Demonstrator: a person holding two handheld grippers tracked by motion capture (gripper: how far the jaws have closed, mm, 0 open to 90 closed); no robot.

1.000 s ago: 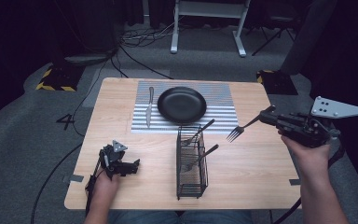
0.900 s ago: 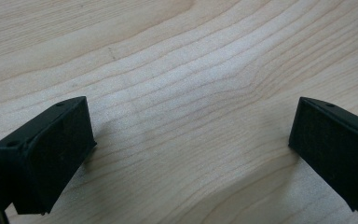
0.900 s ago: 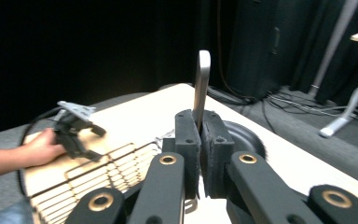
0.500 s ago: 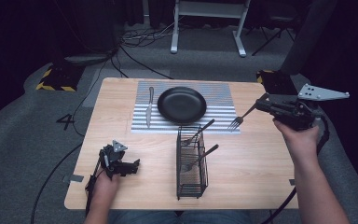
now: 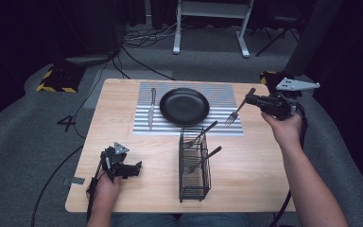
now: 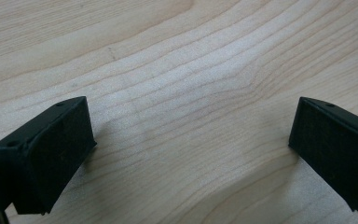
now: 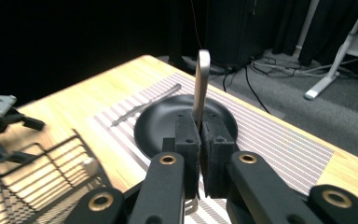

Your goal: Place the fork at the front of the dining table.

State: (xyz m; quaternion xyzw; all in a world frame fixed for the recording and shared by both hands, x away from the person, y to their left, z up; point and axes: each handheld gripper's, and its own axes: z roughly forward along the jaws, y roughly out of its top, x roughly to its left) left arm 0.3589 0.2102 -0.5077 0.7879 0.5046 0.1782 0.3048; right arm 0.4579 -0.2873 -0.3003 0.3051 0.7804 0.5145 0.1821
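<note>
Dark grey carpet and black cables are surrounding a pale wooden table (image 5: 264, 179), with a white metal stand (image 5: 210, 19) standing behind it. Going from left to right across the high view, the left gripper (image 5: 134, 169) is resting on the near left part of the tabletop in the person's left hand (image 5: 108, 187), and its 2 black jaws are standing wide apart over bare wood grain with nothing between them, as the left gripper view is showing. Farther back, a grey-and-white striped placemat (image 5: 222, 124) is lying on the table, carrying a silver table knife (image 5: 151, 108) along its left side and a round black plate (image 5: 184, 106) at its middle. Near the table's centre, just in front of the placemat, a black wire cutlery basket (image 5: 194, 182) is standing upright, holding 2 utensils whose dark handles are sticking out toward the right. Right of the plate, the right gripper (image 5: 251, 100) is hovering above the table in the person's right hand (image 5: 286, 130), clenched on the handle of a silver metal fork (image 5: 234, 114). That fork is slanting down to the left, with its tines hanging over the right end of the placemat. In the right gripper view the fork's handle (image 7: 200, 88) is rising straight up from between the pressed pads, in front of the plate.
</note>
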